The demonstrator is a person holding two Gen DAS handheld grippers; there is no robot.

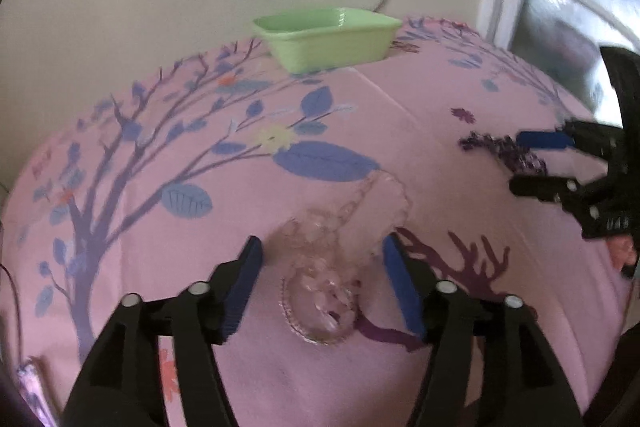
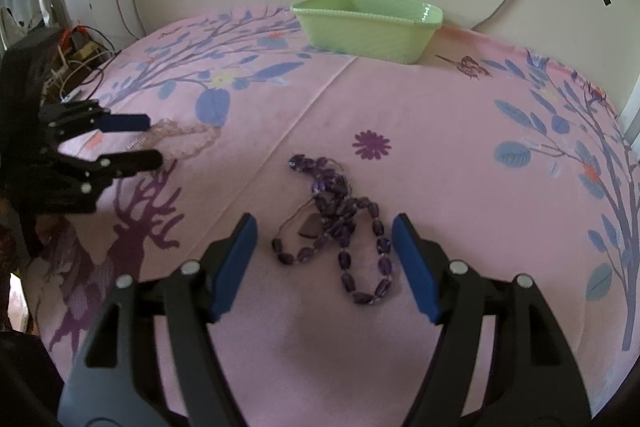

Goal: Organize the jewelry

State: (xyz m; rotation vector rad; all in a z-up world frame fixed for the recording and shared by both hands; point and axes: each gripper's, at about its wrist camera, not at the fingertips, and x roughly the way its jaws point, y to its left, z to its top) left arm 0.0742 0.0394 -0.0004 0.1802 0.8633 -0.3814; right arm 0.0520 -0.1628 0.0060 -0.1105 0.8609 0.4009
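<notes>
Two hand-held tongs are hovering over a pink floral cloth on a tabletop, with a green tub (image 2: 368, 27) sitting at the far edge. The left tongs (image 1: 322, 279) are standing wide apart around a pale pink bead necklace (image 1: 328, 267), gripping nothing. The right tongs (image 2: 324, 259) are likewise gaping around a purple bead necklace (image 2: 340, 227) lying nearer than the tub. To grasp well, each pair should be lowering onto a bunched cluster of beads, likely before carrying toward the tub.
</notes>
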